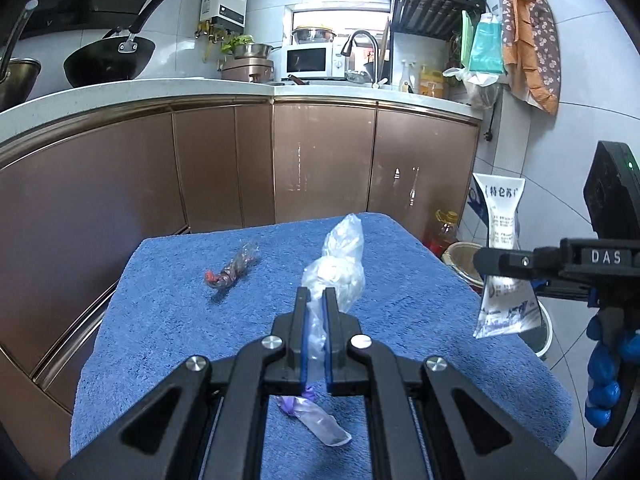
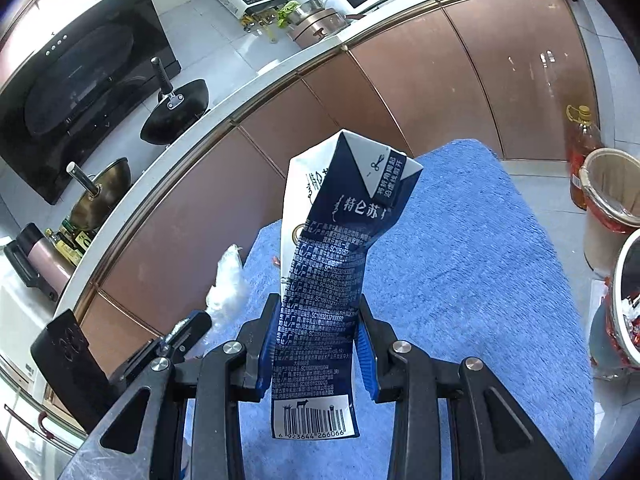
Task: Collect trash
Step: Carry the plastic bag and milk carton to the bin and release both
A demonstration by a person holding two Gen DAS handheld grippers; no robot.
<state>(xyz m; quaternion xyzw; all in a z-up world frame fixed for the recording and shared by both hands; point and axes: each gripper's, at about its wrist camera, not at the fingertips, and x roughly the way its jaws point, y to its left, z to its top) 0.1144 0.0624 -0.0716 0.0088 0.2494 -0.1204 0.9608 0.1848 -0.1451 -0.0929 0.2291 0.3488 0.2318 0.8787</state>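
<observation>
Left tongs (image 1: pixel 316 294) pinch a crinkled clear bag (image 1: pixel 340 258) — contents unclear; right tongs (image 2: pixel 316 334) clamp our crushed blue-white carton (image 2: pixel 336 264).

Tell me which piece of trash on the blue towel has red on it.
The twisted wrapper lying left of the left claw. Its near end is red; the clear wrapper under the claw has a purple knot instead.

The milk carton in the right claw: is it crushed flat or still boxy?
Crushed: the milk carton looks flattened and creased.
</observation>
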